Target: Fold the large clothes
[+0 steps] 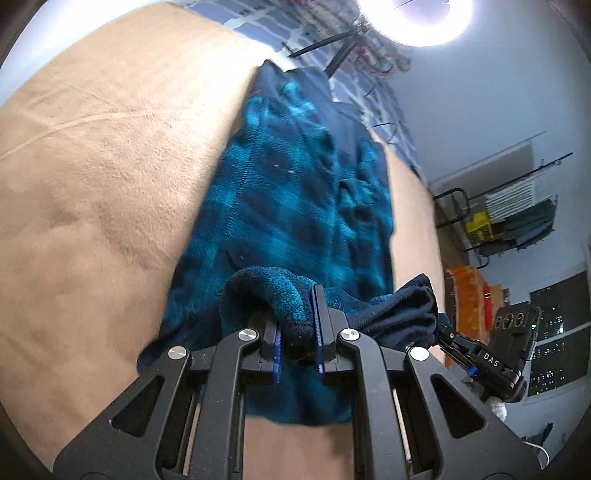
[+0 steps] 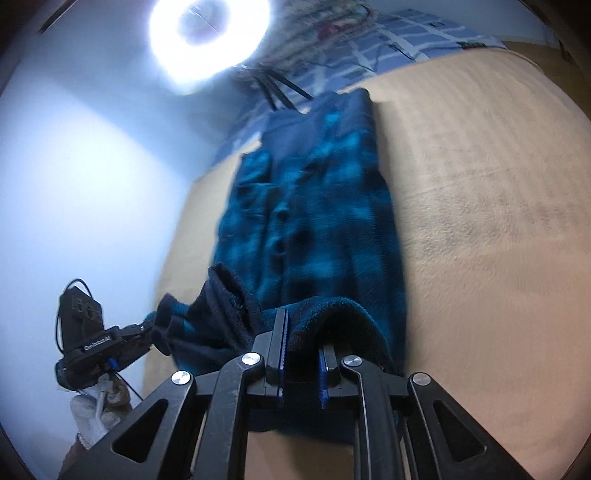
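A blue and teal plaid fleece garment point(image 1: 295, 192) lies lengthwise on a tan bed cover point(image 1: 103, 177); it also shows in the right wrist view point(image 2: 314, 221). My left gripper point(image 1: 297, 332) is shut on the garment's near hem, which bunches over its fingers. My right gripper point(image 2: 301, 350) is shut on the same hem further along. Each gripper shows in the other's view, the right gripper point(image 1: 454, 341) at the right and the left gripper point(image 2: 142, 330) at the left, both pinching the dark navy edge. The hem is lifted off the cover.
The tan bed cover point(image 2: 480, 221) spreads wide beside the garment. A bright ring light point(image 1: 413, 18) on a tripod stands past the far end. A blue patterned cloth point(image 2: 369, 48) lies beyond the bed. A rack point(image 1: 517, 218) with items stands at the right.
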`<action>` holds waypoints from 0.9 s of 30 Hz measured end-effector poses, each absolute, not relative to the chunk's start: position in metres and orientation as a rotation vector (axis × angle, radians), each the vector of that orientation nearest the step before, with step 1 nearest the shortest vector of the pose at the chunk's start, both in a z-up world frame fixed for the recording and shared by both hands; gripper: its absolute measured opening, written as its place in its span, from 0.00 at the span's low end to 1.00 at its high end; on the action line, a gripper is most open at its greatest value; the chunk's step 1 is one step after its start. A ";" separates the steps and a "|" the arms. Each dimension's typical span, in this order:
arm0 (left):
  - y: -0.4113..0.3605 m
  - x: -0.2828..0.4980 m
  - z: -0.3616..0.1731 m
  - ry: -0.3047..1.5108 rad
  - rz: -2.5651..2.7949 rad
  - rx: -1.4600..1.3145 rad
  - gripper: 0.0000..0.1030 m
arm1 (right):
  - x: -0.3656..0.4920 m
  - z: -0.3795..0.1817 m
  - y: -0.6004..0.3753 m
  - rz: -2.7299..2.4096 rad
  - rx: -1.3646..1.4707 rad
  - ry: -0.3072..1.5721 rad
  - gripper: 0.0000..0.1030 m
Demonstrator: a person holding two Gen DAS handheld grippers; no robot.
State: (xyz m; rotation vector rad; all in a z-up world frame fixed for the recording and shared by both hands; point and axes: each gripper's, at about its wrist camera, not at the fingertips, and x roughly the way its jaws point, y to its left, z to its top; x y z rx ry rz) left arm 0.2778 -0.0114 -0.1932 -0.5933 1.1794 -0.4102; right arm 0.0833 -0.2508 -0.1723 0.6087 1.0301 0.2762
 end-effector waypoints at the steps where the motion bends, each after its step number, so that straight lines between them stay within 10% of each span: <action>1: -0.013 0.283 -0.201 1.194 -0.404 -0.598 0.11 | 0.089 -0.178 -0.250 0.272 0.604 1.042 0.10; 12: -0.015 0.297 -0.230 1.246 -0.398 -0.603 0.12 | 0.106 -0.199 -0.255 0.335 0.646 1.060 0.21; 15: -0.007 0.301 -0.233 1.270 -0.415 -0.696 0.19 | 0.101 -0.194 -0.267 0.368 0.754 1.055 0.40; 17: 0.002 0.304 -0.235 1.288 -0.430 -0.799 0.29 | 0.094 -0.180 -0.277 0.376 0.787 1.001 0.78; 18: 0.006 0.304 -0.233 1.286 -0.439 -0.838 0.41 | 0.092 -0.174 -0.281 0.374 0.794 0.975 0.80; 21: 0.018 0.304 -0.221 1.239 -0.452 -0.905 0.56 | 0.082 -0.154 -0.292 0.397 0.833 0.922 0.75; 23: 0.022 0.304 -0.210 1.211 -0.475 -0.906 0.56 | 0.072 -0.135 -0.284 0.408 0.737 0.892 0.48; 27: 0.018 0.296 -0.176 1.135 -0.509 -0.741 0.56 | 0.060 -0.122 -0.246 0.492 0.571 0.909 0.31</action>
